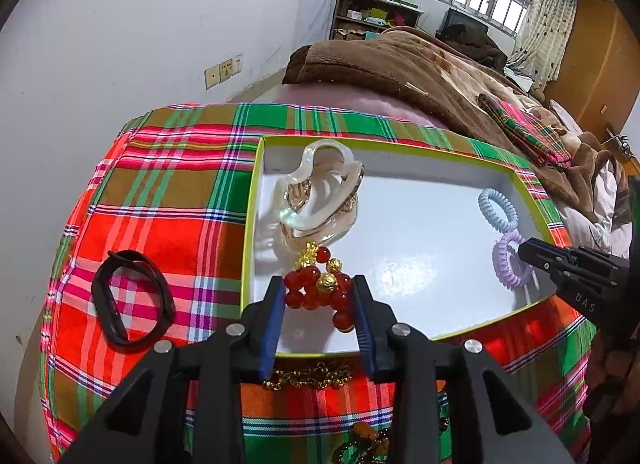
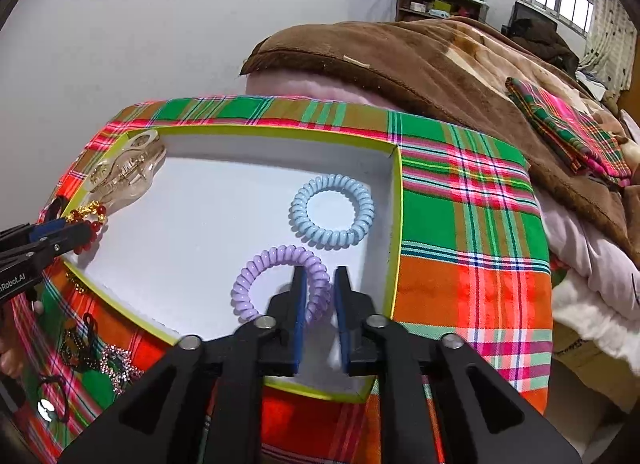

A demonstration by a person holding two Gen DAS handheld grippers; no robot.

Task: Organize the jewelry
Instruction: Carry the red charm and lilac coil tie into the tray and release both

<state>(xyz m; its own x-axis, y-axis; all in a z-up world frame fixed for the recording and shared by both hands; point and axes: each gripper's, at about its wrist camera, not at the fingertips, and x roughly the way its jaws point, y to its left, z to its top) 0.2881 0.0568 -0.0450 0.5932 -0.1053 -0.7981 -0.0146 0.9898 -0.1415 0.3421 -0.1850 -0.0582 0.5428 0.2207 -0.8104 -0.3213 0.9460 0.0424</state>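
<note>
A plaid cloth [image 2: 472,224] in red, green and orange covers the surface, and on it sits the landmark, a shallow white box [image 2: 224,224] with a yellow-green rim. Beyond the box lies a brown blanket [image 2: 420,60]. Inside the box, in its far left corner, rests a clear hair claw clip [image 1: 320,196]. Toward the box's right wall lies a blue coil hair tie [image 2: 332,210], and just nearer than it a purple coil hair tie [image 2: 280,280]. The right gripper [image 2: 320,284] straddles the near loop of the purple tie; its jaws stand slightly apart, the right pad clear of the coil. At the box's near left edge the left gripper [image 1: 320,292] has a red-and-gold bead bracelet [image 1: 320,284] between its pads, the beads filling the gap. Left of the box, on the cloth, lies a dark band [image 1: 132,300].
</note>
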